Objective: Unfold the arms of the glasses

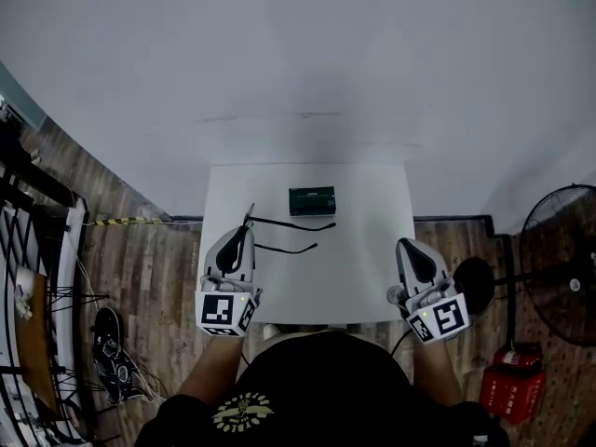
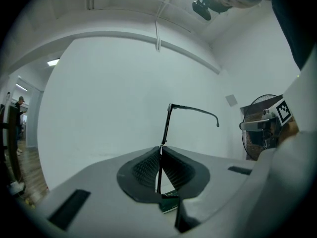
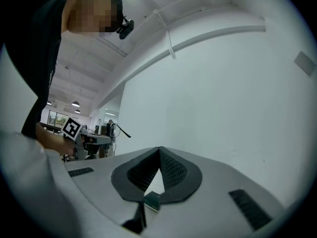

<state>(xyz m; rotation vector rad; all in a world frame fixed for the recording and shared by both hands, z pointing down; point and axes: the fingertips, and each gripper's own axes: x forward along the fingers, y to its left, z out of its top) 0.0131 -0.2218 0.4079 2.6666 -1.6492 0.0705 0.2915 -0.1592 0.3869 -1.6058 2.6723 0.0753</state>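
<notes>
Starting at my left, I read the left gripper (image 1: 244,235) as clamped on the glasses (image 1: 291,223). In the left gripper view the thin dark front of the frame stands on edge, pinched between the two pads, and one arm (image 2: 194,109) leaves its top corner and runs off to the right. From the head view the glasses hang over the left part of the white table (image 1: 363,277), and two thin arms point rightward across it from the held front. The long axis of each arm therefore lies left to right, toward my other hand. Whether the nearer arm is swung fully out I cannot tell at this size. Farther back on the table sits a small dark green box (image 1: 312,200), apart from the glasses. On the right, the right gripper (image 1: 406,246) is closed tight with nothing between its pads, at the table's right edge and well apart from the arm tips. I judge it the free tool for any arm left to swing, and it would have to open and come leftward.
</notes>
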